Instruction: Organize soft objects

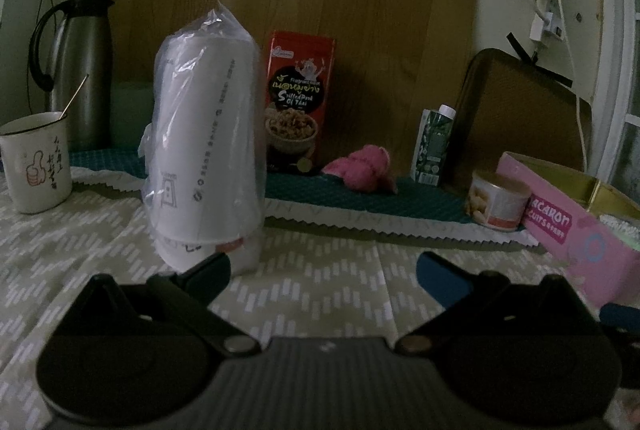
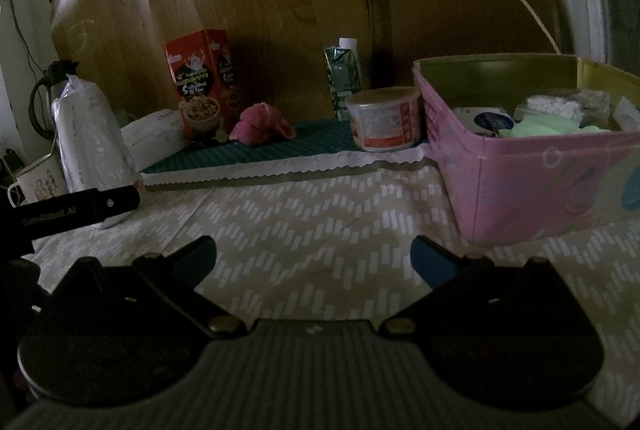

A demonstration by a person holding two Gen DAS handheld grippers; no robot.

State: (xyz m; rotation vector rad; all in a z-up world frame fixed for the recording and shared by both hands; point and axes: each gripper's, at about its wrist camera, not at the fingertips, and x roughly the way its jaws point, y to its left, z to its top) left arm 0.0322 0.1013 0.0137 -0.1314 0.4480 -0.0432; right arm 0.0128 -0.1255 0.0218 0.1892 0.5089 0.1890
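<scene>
A pink soft cloth ball (image 1: 362,168) lies on the green mat (image 1: 360,196) at the back of the table; it also shows in the right wrist view (image 2: 260,128). A pink tin box (image 2: 532,166) stands at the right, holding green and white soft items (image 2: 548,122); its corner shows in the left wrist view (image 1: 568,226). My left gripper (image 1: 322,280) is open and empty, low over the tablecloth, beside a plastic sleeve of white cups (image 1: 208,150). My right gripper (image 2: 314,262) is open and empty, left of the tin.
A red snack box (image 1: 298,102), a green carton (image 1: 434,146), a small can (image 1: 498,200), a white mug (image 1: 34,162) and a steel thermos (image 1: 78,70) stand along the back. A wooden board (image 1: 360,10) leans on the wall. The left gripper's finger (image 2: 80,210) shows at the left.
</scene>
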